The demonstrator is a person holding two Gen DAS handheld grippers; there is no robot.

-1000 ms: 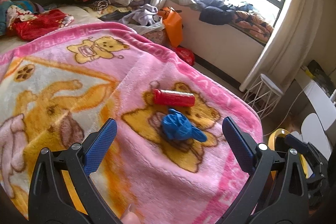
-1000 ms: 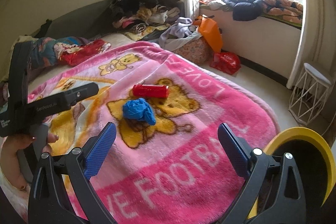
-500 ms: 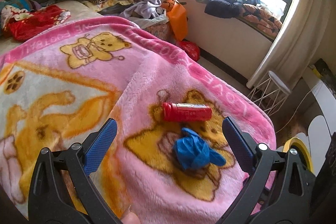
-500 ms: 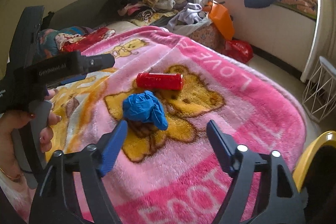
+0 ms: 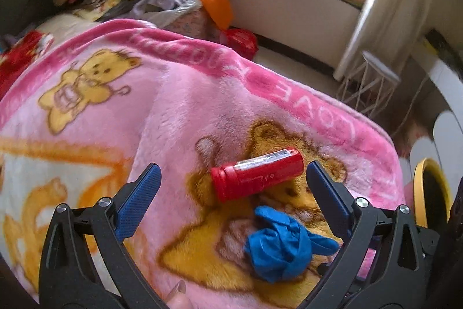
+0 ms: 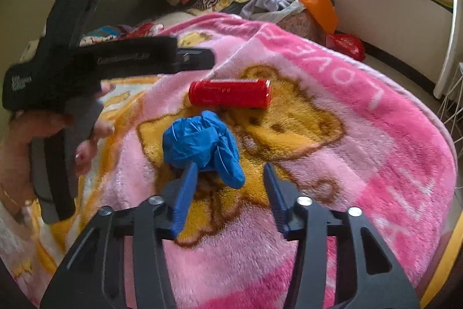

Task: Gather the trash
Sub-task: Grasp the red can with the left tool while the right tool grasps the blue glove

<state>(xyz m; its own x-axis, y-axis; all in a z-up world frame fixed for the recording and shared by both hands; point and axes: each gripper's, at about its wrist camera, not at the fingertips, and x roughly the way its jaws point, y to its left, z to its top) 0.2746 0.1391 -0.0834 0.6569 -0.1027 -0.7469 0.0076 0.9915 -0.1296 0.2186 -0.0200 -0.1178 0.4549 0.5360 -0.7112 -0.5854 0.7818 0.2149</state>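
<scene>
Lying loose on blanket [image 6: 361, 135]: glove [image 6: 202, 144], can [image 6: 230, 93]

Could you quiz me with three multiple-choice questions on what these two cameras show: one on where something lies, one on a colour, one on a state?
1. Where does the red canister lie?
A. On the pink blanket
B. On the floor
C. In the yellow-rimmed bin

2. What colour is the crumpled glove?
A. Green
B. Blue
C. White

3. How does the left gripper stand?
A. Clamped on the canister
B. Clamped on the glove
C. Wide open, holding nothing

Answers:
1. A: the canister lies on its side on the pink blanket, on the bear print.
2. B: the glove is plainly blue, bunched just in front of the canister.
3. C: its jaws stand wide apart with the canister ahead of them, untouched. The right gripper is closing, its pads not yet pressing the glove.
</scene>
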